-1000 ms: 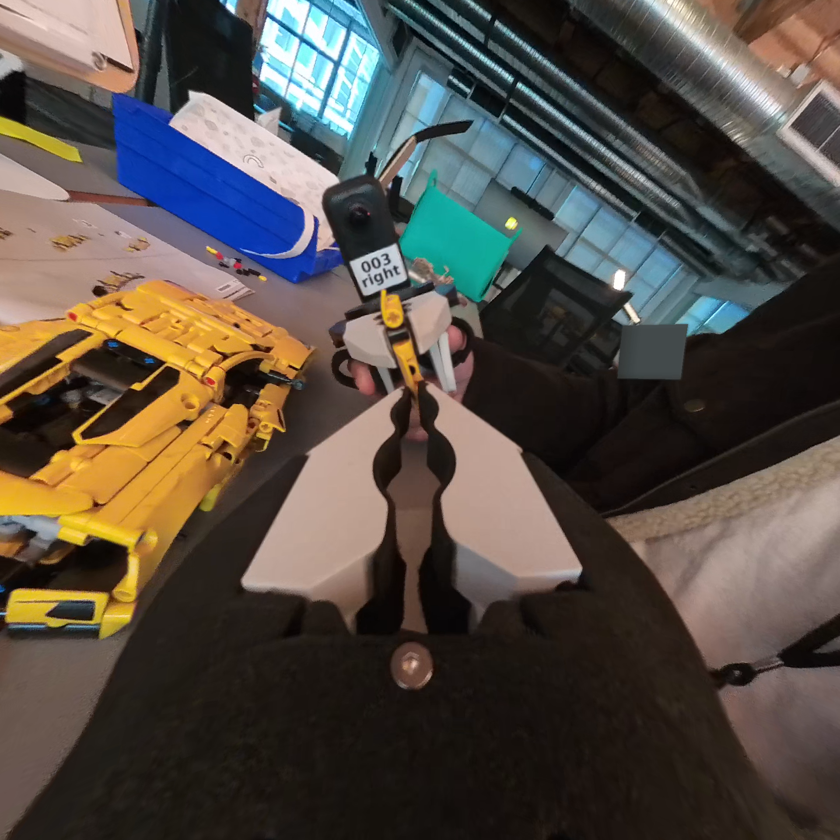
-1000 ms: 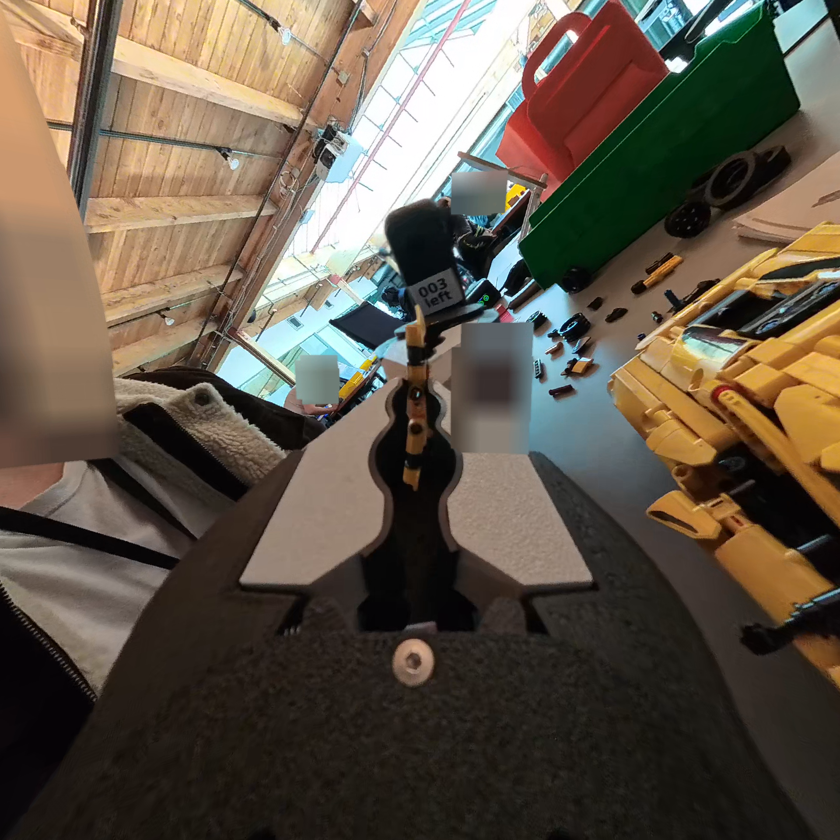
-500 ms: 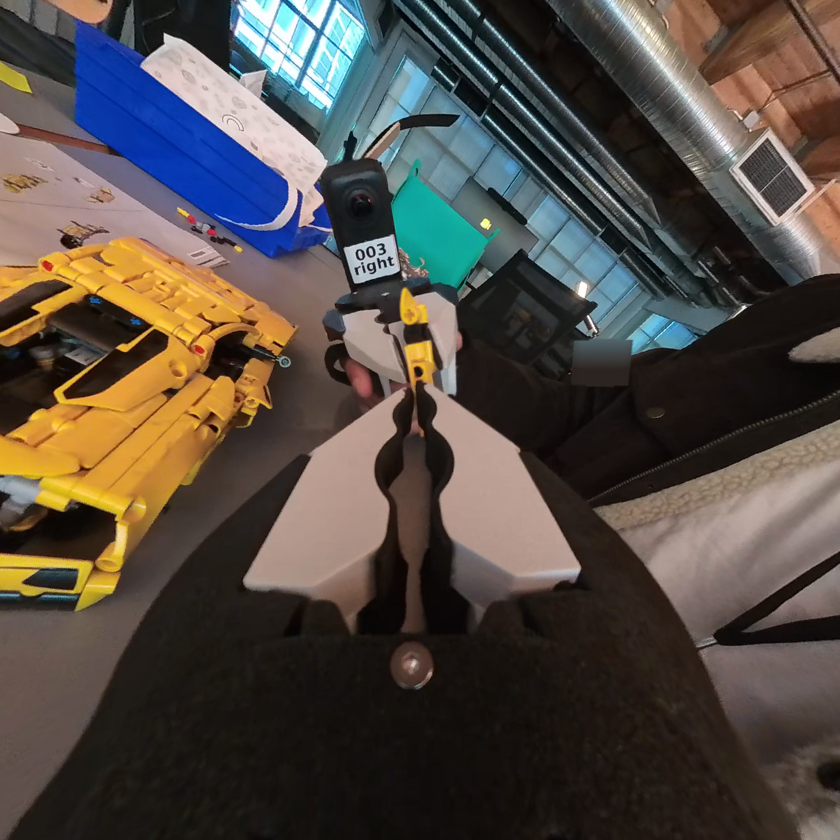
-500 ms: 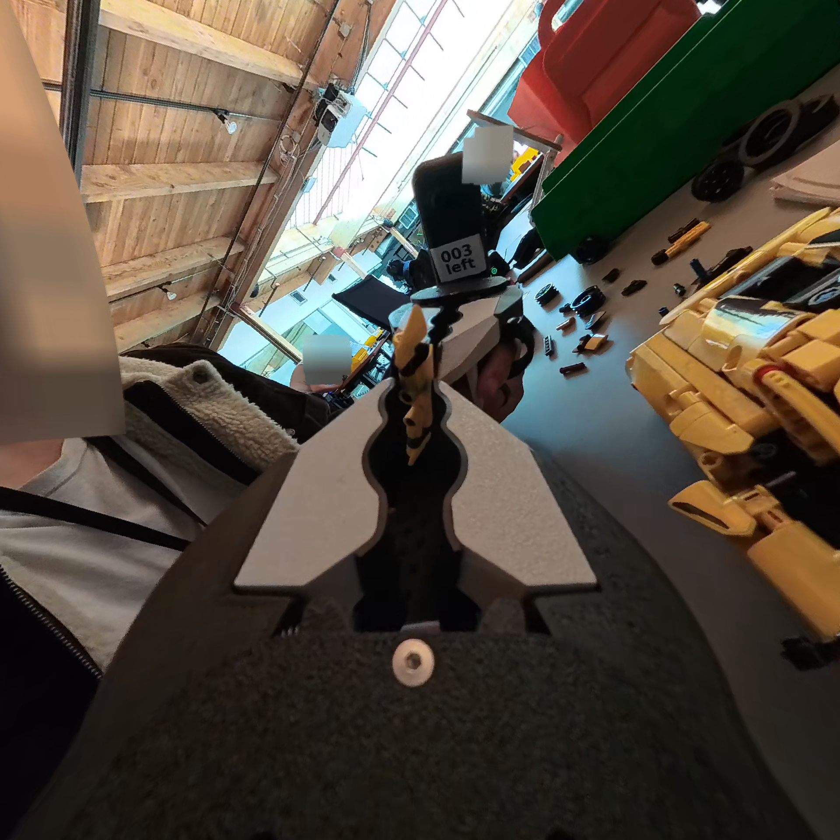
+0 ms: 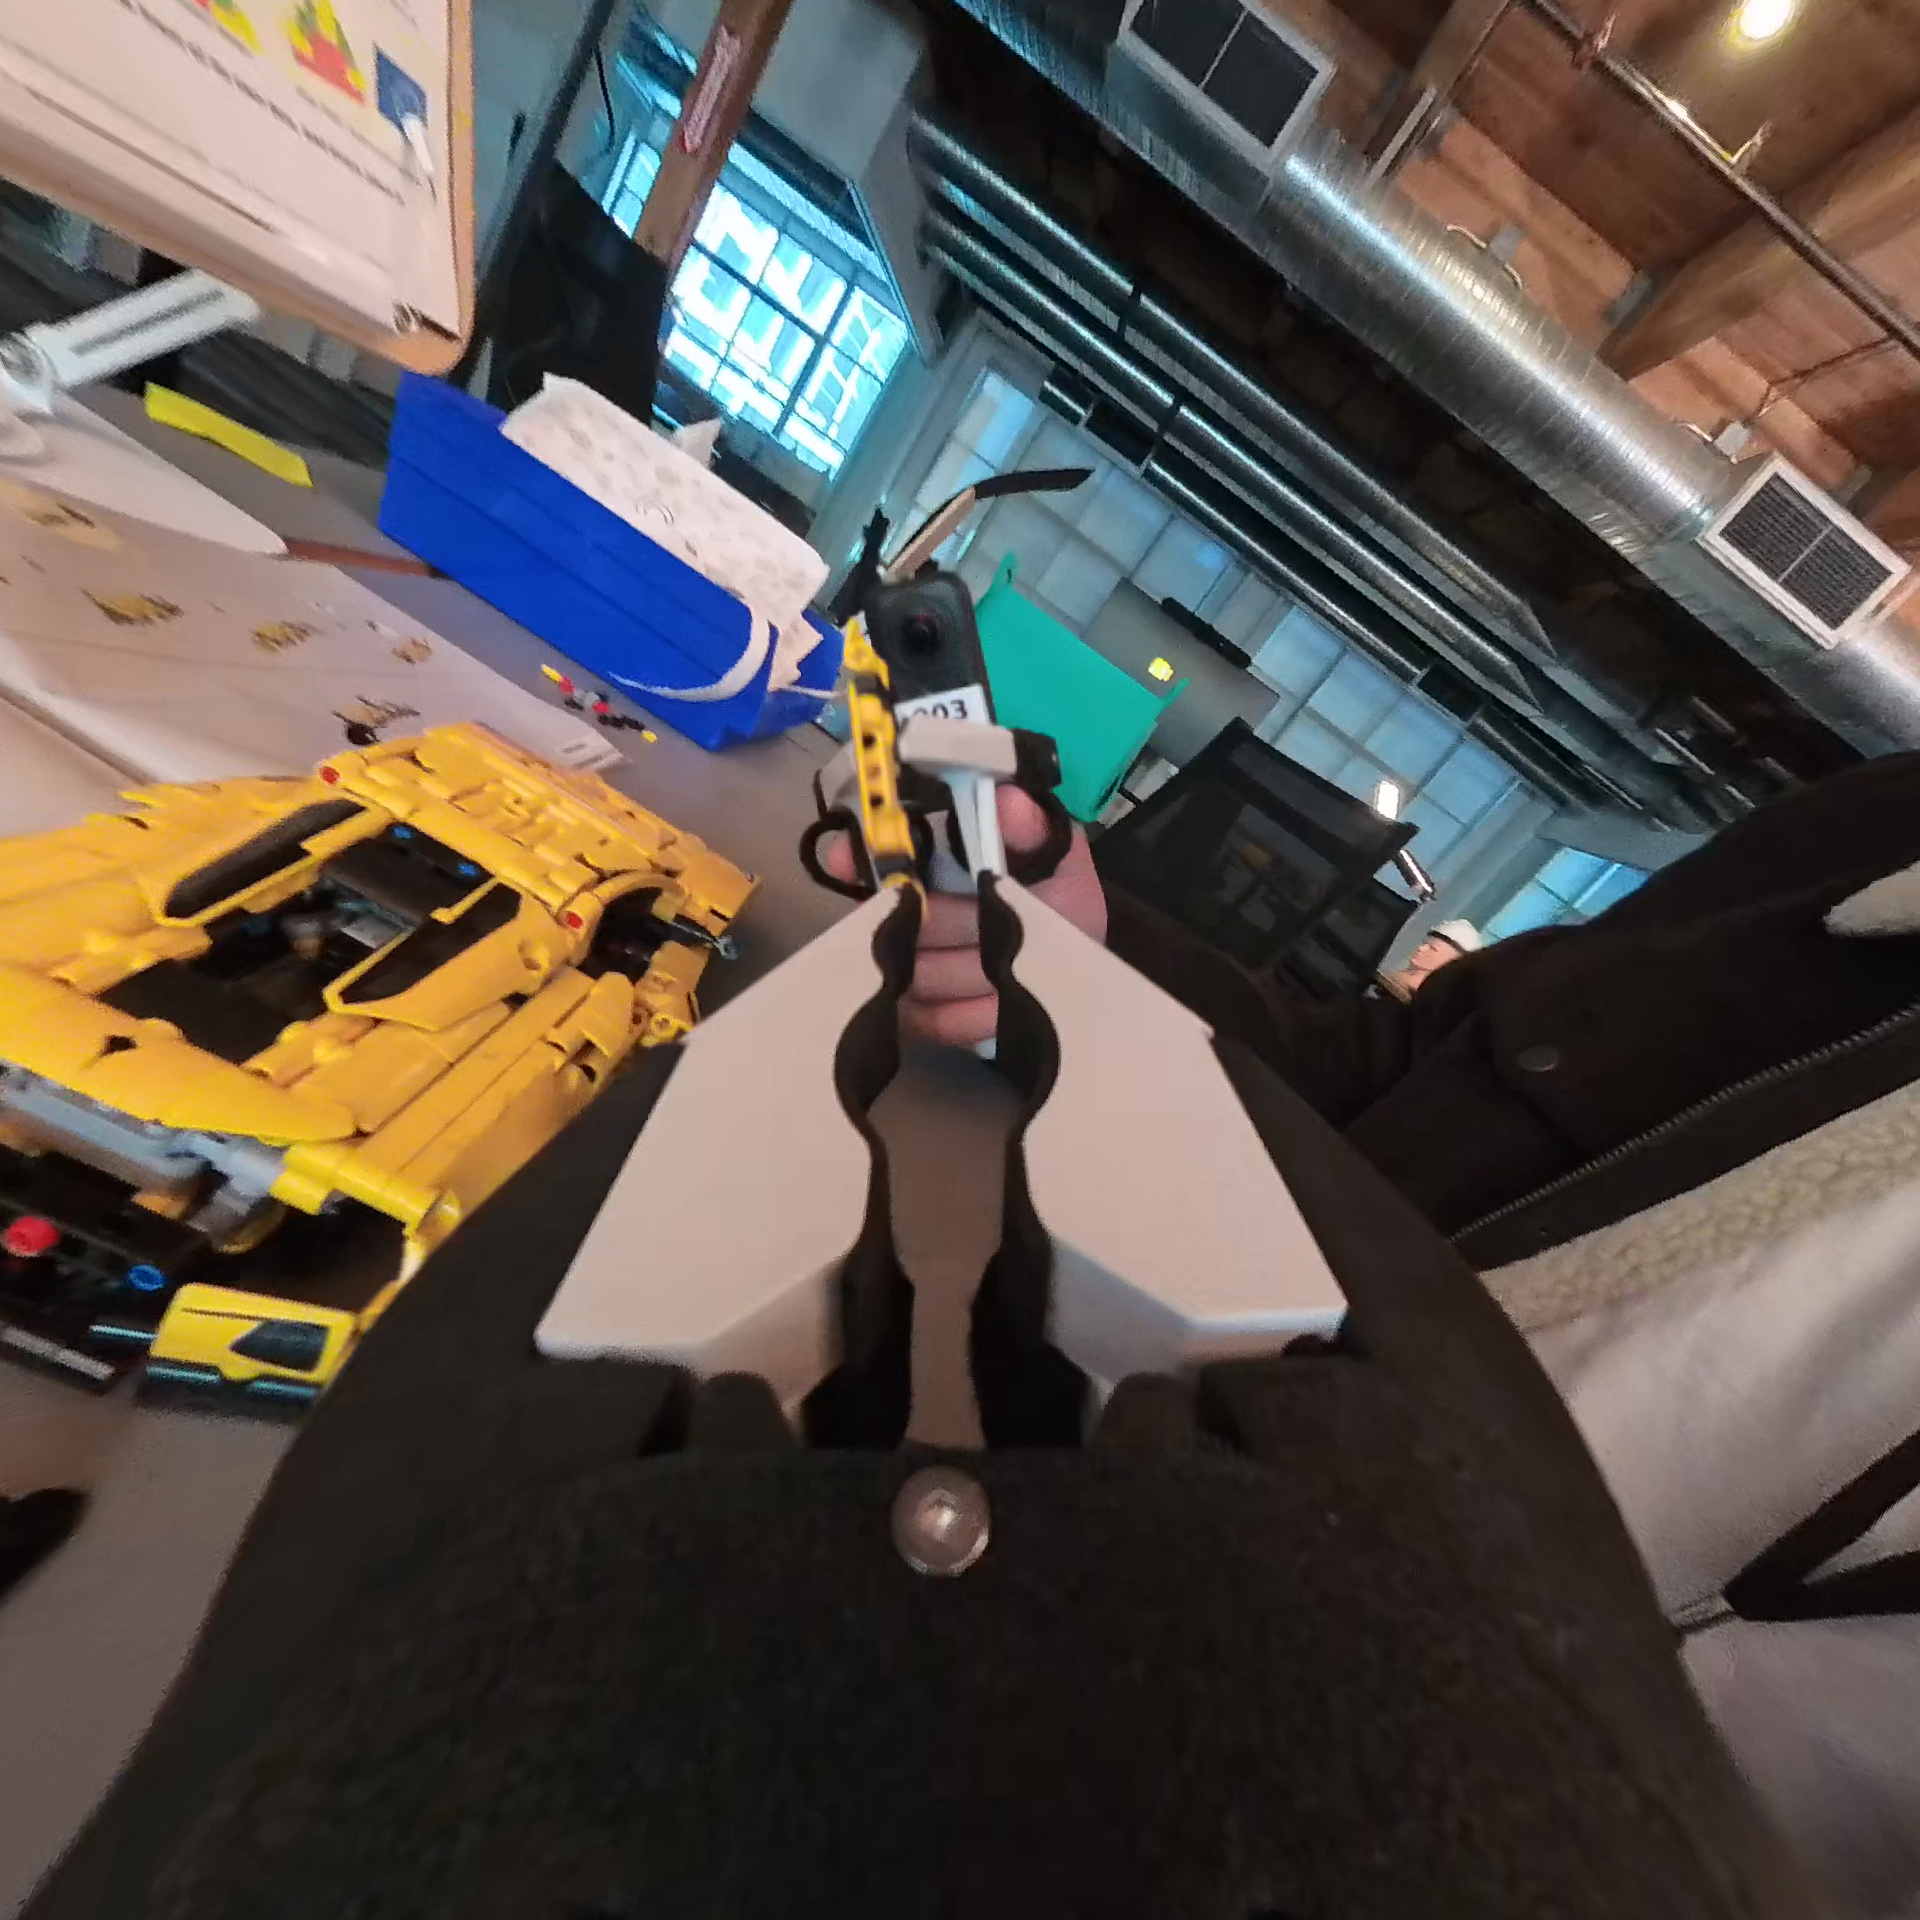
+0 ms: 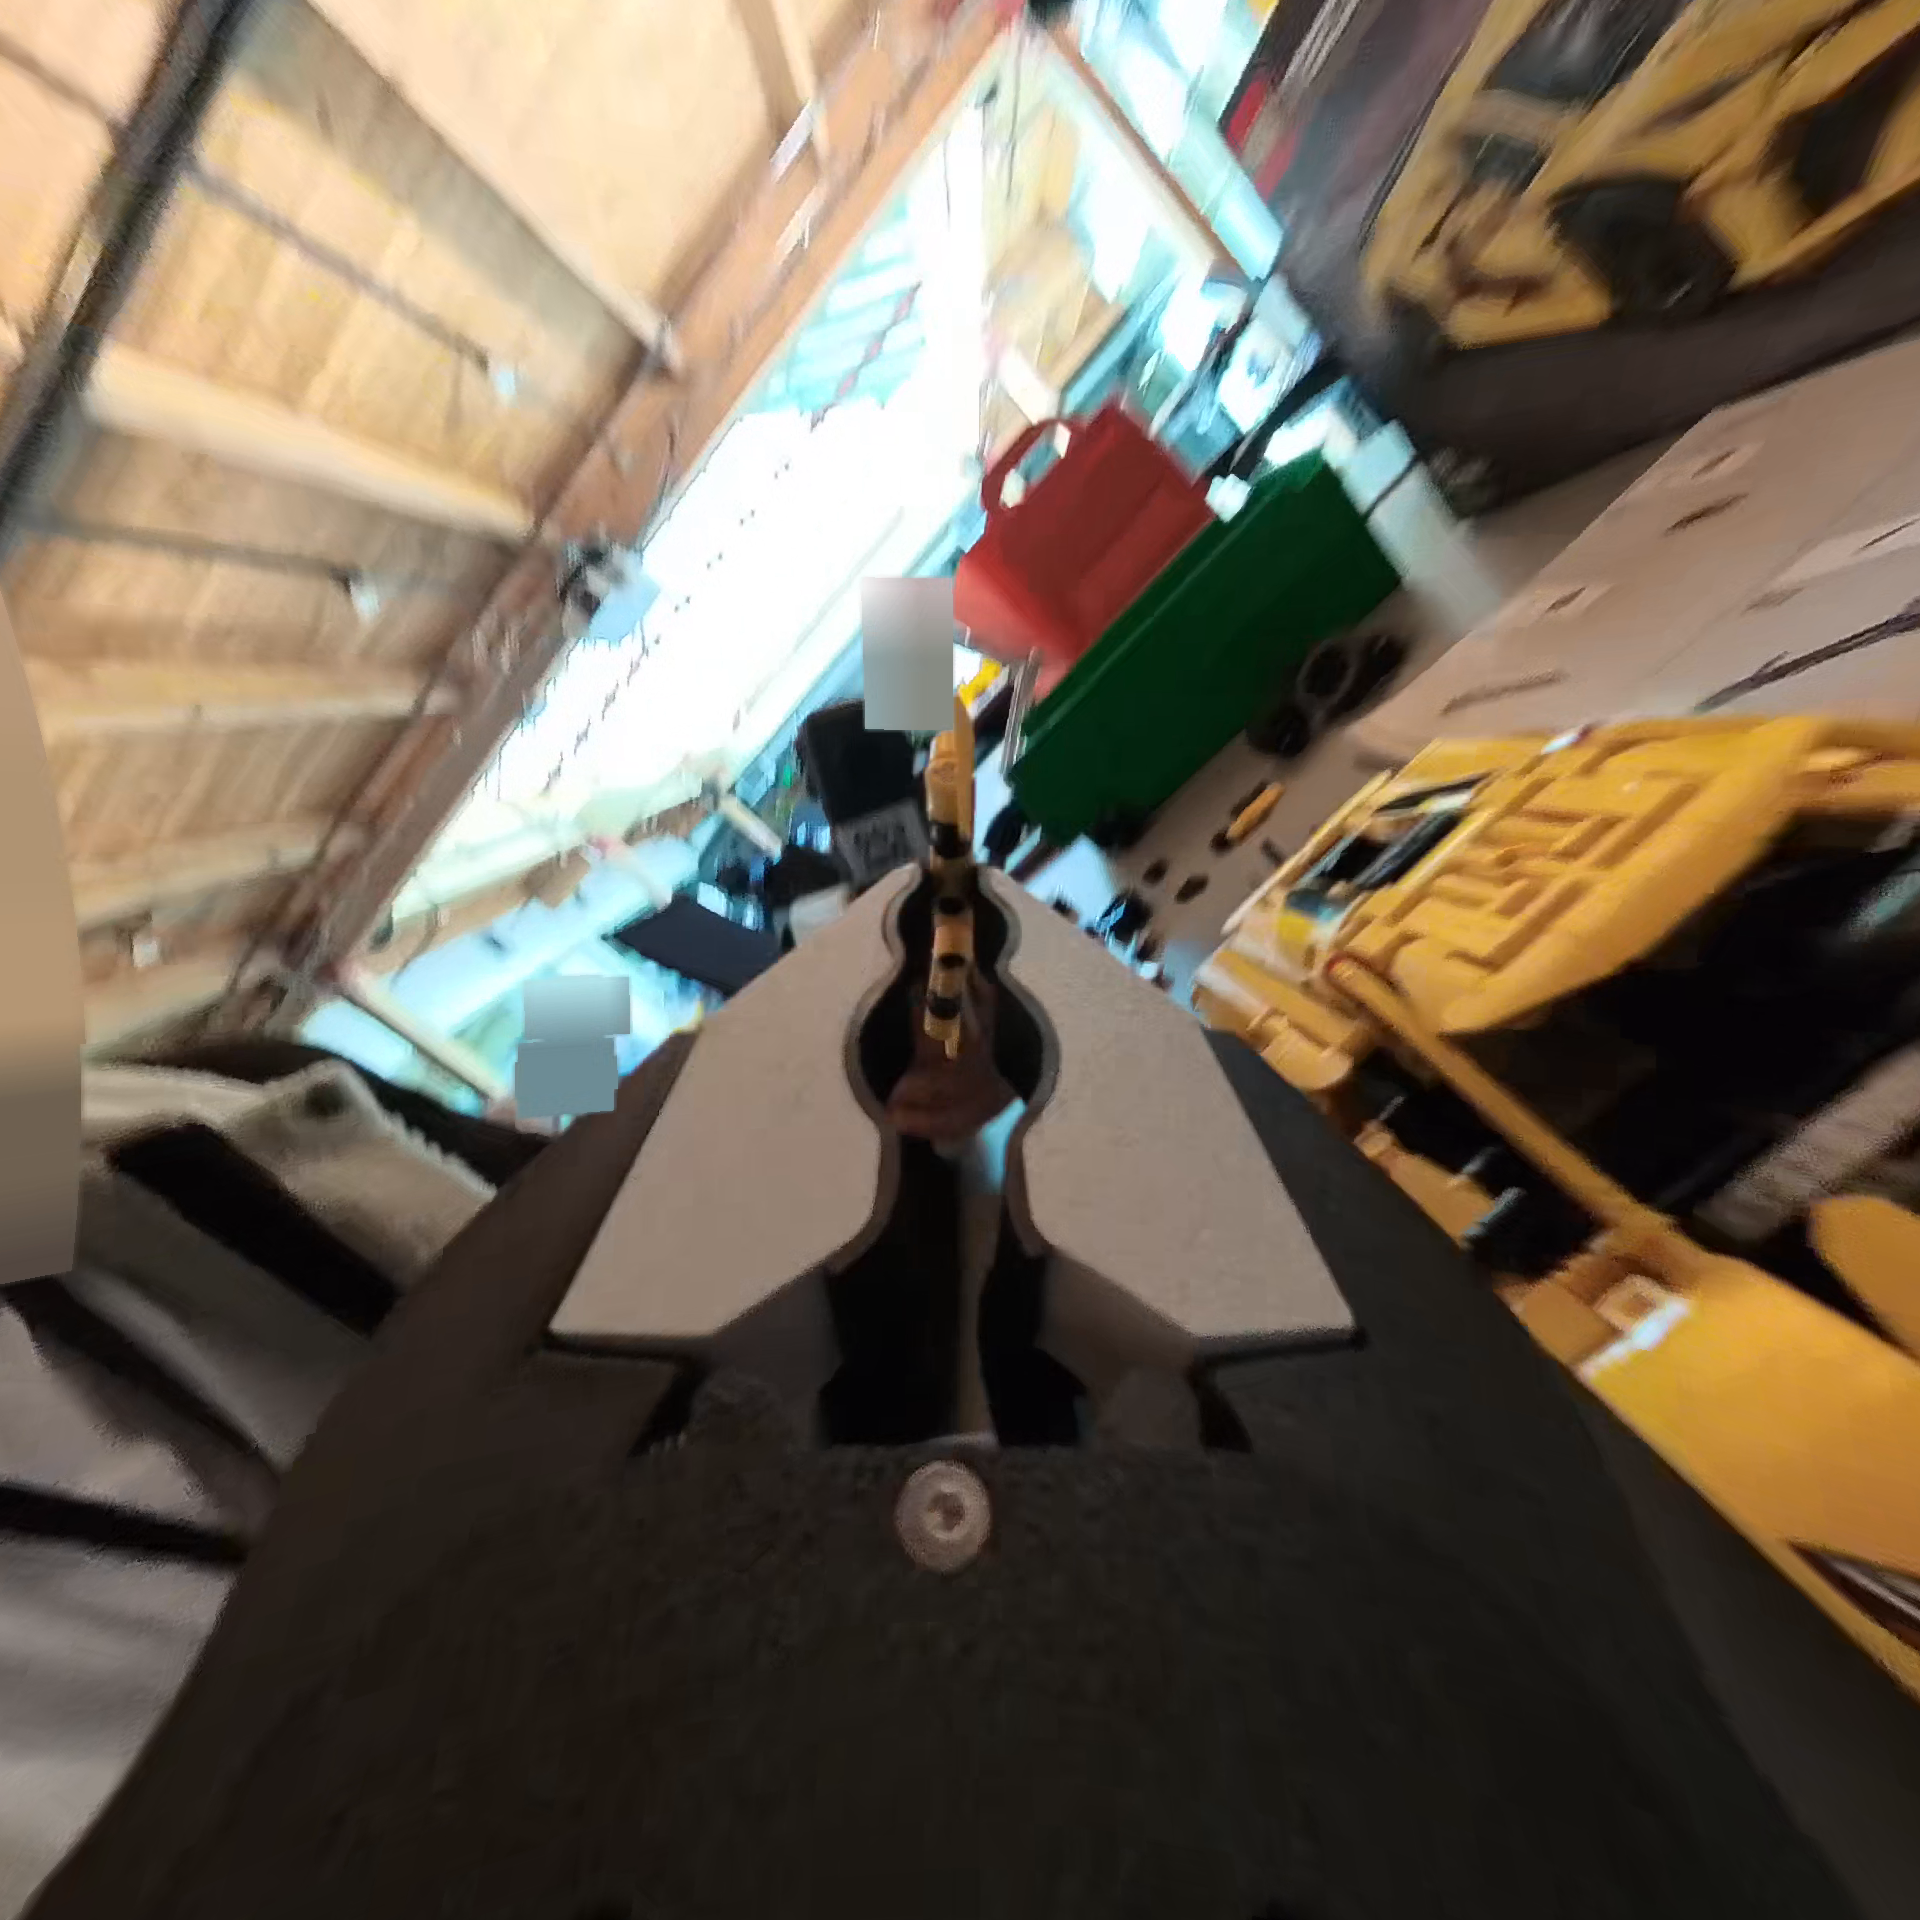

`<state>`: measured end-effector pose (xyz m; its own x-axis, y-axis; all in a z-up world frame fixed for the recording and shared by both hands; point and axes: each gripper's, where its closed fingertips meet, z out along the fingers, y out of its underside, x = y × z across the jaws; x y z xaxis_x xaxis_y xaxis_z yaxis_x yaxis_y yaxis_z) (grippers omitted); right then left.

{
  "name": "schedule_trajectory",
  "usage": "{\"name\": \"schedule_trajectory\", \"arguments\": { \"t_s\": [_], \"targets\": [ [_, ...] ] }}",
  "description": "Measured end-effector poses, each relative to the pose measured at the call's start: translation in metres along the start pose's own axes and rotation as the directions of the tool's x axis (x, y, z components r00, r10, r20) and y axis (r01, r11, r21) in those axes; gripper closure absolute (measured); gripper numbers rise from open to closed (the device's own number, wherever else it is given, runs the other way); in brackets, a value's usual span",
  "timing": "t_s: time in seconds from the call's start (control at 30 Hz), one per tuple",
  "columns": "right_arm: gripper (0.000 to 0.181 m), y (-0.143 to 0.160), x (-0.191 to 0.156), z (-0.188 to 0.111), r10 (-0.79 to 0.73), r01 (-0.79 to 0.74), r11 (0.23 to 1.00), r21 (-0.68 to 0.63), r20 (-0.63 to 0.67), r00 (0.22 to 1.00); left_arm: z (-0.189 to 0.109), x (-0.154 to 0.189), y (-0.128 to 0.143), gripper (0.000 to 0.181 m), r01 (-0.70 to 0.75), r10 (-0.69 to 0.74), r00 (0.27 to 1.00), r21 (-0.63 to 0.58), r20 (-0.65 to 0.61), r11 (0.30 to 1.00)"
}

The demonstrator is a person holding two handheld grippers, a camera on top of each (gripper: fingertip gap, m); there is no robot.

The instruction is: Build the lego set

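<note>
1. Right gripper (image 6: 948,894): fingers clamped on a yellow-black lego beam (image 6: 948,940), held in the air.
2. Left gripper (image 5: 948,904): narrow gap, nothing between its tips; beam just beyond its left tip.
3. Yellow lego car (image 5: 343,977) on the table (image 5: 135,1538), left of the left gripper.
4. Blue bin (image 5: 582,592) far left.

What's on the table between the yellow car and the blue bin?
Left wrist view: a few small loose pieces and a printed sheet's corner, between the yellow car and blue bin.

Perhaps printed label (image 5: 943,712) on camera (image 5: 925,639), partly hidden
</note>
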<state>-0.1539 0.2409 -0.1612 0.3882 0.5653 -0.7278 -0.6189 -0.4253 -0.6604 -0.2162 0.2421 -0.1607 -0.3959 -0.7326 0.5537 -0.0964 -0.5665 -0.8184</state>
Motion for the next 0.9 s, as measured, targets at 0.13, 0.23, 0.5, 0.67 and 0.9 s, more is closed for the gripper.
{"name": "schedule_trajectory", "arguments": {
  "t_s": [0.13,0.23,0.5,0.67,0.9],
  "targets": [
    [0.176,-0.043,0.018,-0.034,0.064,-0.045,0.969,0.242,-0.072,0.995,0.0,0.0,-0.001,0.171,-0.057,0.057,0.998,0.007,0.023,0.998],
    [0.175,-0.064,0.036,-0.062,0.159,-0.114,0.918,0.381,-0.088,0.983,0.002,-0.001,0.003,0.171,-0.088,0.088,0.995,-0.018,0.04,0.996],
    [0.175,-0.086,0.061,-0.108,0.3,-0.195,0.796,0.573,-0.094,0.949,-0.001,-0.005,0.0,0.171,-0.067,0.067,0.997,-0.003,0.046,0.998],
    [0.175,-0.088,0.06,-0.109,0.297,-0.186,0.794,0.579,-0.102,0.949,-0.001,-0.006,0.0,0.17,-0.064,0.064,0.997,-0.008,0.049,0.998],
    [0.175,-0.087,0.064,-0.111,0.319,-0.205,0.786,0.583,-0.099,0.943,-0.001,-0.005,0.001,0.171,-0.058,0.058,0.997,-0.014,0.044,0.998]
  ]
}}
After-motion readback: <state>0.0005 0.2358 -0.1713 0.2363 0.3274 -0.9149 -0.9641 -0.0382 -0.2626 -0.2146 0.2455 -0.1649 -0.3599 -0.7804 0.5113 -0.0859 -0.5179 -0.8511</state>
